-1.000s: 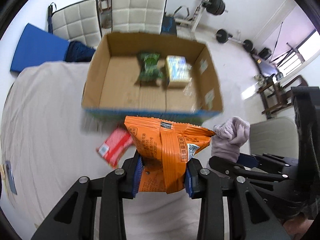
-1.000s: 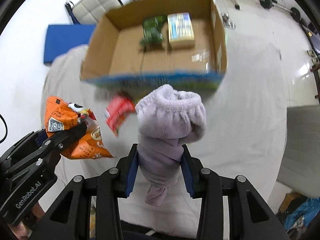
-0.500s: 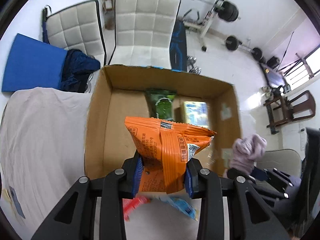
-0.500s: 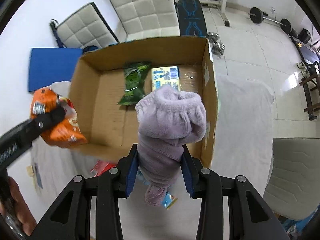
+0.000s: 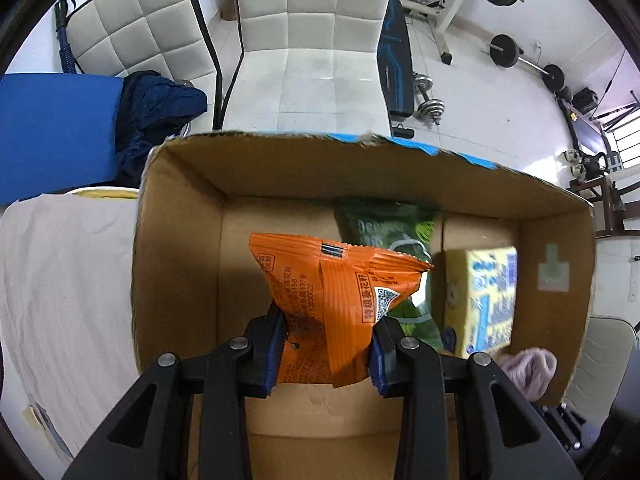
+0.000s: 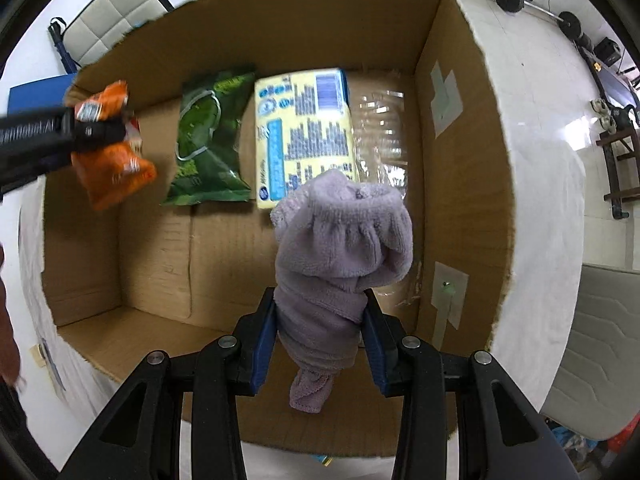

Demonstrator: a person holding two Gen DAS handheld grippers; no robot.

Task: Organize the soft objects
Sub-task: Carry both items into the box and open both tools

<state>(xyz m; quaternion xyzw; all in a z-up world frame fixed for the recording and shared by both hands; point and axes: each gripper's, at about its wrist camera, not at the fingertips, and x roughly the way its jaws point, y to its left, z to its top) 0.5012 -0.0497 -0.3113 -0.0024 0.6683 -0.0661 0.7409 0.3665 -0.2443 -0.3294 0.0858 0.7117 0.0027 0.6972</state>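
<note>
Above the cardboard box (image 6: 460,184), our left hand-held gripper (image 5: 326,344) clamps the orange snack bag (image 5: 332,300); our right hand-held gripper (image 6: 320,344) grips the lilac towel (image 6: 340,248).

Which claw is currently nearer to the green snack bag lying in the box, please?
Left. The left claw holds the orange packet beside the green snack bag; the right claw sits farther back.
</note>
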